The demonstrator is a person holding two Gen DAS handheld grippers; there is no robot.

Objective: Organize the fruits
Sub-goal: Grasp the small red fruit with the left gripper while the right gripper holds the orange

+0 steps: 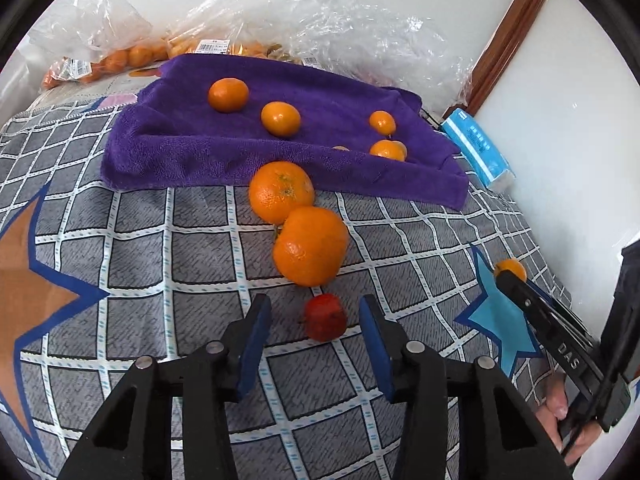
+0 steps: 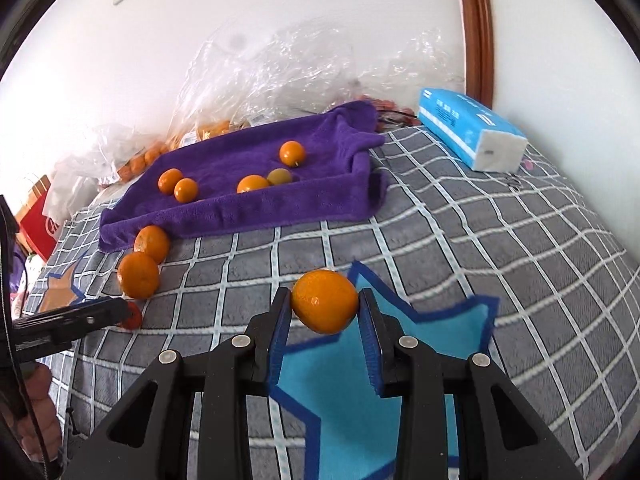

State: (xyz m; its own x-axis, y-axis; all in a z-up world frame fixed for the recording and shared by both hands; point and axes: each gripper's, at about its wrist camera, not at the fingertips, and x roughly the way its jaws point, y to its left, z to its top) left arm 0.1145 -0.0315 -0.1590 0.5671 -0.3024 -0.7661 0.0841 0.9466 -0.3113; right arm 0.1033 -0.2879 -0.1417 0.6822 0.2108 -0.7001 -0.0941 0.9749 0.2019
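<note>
Left wrist view: left claw (image 1: 316,326) apart, straddling small red fruit (image 1: 325,317) on bed, nearer side of purple towel (image 1: 200,152); two large oranges (image 1: 310,245) between fruit and towel | Right wrist view: right claw (image 2: 325,305) clamped on mandarin (image 2: 324,301), nearer side of towel; towel ahead-left.

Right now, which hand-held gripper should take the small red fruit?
Left. The left hand-held gripper is open with the small red fruit between its fingers. The right hand-held gripper is shut on a mandarin, farther away.
</note>
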